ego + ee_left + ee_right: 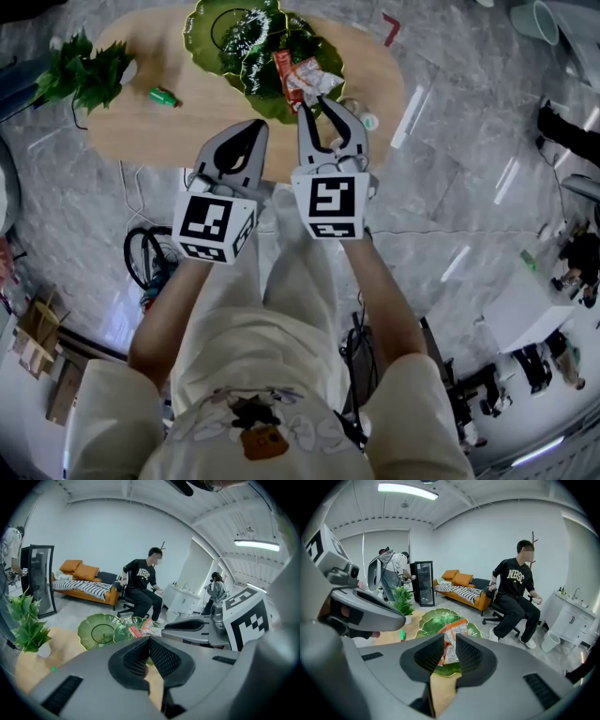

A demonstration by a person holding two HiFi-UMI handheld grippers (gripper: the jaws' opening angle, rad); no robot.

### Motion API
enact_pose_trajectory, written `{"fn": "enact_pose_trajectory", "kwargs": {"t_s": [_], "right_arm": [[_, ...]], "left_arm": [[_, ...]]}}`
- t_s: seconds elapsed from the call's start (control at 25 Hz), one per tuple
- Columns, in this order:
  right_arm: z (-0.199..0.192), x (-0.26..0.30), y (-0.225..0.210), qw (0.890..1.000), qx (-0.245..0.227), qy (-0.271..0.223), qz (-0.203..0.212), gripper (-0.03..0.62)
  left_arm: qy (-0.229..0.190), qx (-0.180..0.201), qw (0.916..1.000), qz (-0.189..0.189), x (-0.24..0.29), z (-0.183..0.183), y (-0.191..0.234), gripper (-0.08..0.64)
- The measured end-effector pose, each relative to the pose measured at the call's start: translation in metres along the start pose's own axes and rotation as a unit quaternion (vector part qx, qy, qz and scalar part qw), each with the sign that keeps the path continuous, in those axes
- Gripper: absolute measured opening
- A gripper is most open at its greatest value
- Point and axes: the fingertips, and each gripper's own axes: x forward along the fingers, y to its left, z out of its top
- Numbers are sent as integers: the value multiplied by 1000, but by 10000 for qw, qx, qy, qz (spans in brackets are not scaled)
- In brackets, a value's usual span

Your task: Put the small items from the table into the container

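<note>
My right gripper [450, 641] has its pads slightly parted, gripping nothing. The snack packet [454, 631] in the gap lies beyond them, inside the green leaf container [436, 618] at the table's [141, 131] far side, so I judge it delivered. My left gripper [149, 641] is clenched shut and empty above the near edge, probably idle. A small green item [163, 97] lies far left on the wood, beside the plant [84, 70], well apart from the container.

Oval wooden table [187, 117] stood on marble floor [450, 187]. On it: leaf-shaped green container [211, 37] at far edge, potted plant [84, 70] at left end, small green item [163, 96] between them.
</note>
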Motion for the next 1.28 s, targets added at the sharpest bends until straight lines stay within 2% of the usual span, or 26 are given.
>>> {"fn": "enact_pose_trajectory", "kwargs": {"t_s": [0.92, 1.16, 1.28], "right_arm": [[14, -29, 32, 9997, -108, -169, 153, 60], [17, -35, 42, 9995, -141, -185, 191, 60], [20, -39, 47, 9994, -167, -202, 211, 60]], "left_arm": [[-172, 17, 9998, 131, -34, 7, -5, 9], [-214, 118, 9996, 167, -45, 9, -3, 8], [-253, 33, 9995, 182, -51, 10, -2, 8]]}}
